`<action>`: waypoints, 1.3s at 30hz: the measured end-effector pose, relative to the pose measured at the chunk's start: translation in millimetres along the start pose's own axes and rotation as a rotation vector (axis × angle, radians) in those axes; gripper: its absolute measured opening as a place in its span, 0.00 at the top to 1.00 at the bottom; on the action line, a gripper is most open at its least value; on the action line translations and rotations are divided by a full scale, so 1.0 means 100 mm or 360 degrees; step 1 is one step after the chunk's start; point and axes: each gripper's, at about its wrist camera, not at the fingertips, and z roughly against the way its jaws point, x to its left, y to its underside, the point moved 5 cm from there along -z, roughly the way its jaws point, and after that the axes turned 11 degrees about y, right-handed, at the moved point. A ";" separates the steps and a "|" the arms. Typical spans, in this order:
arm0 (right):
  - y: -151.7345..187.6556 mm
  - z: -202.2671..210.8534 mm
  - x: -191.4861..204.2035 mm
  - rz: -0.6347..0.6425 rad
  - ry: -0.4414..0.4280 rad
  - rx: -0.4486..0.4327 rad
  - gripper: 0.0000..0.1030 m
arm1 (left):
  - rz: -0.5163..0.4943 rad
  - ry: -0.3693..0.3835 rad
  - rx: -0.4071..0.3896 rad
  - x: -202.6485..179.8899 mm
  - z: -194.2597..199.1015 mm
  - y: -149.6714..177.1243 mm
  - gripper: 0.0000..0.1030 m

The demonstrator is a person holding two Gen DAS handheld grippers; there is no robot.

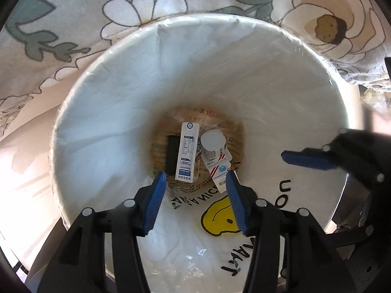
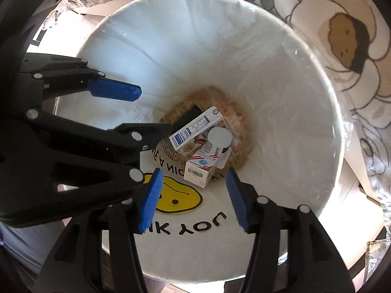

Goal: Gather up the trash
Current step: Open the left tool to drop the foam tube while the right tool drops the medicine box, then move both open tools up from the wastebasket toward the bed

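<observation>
My left tongs [image 1: 195, 178] spread, empty | right tongs [image 2: 194, 175] spread, empty | milk carton [image 1: 187, 152], cup [image 1: 212, 144] lie at bin [image 1: 80, 92] bottom | I judge collecting nearly done.

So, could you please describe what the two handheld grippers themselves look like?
Both look alike. The left gripper and right gripper have black plastic linkage arms dotted with round silver pivot pins. Each finger ends in a flat, ribbed blue pad. No cables, sleeves or printed markings are visible on either.
</observation>
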 end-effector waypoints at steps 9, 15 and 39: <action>0.07 0.04 0.05 0.0039 0.0066 -0.0017 0.47 | 0.0006 -0.0072 -0.0011 -0.01 0.03 -0.01 0.48; 0.17 0.16 0.01 0.0006 0.0151 0.0033 0.47 | -0.0036 -0.0173 -0.0026 -0.06 0.28 0.06 0.48; 0.52 2.94 -0.05 0.0180 0.0522 -0.0561 0.34 | -0.0257 -0.0396 -0.0534 -0.73 2.82 0.45 0.20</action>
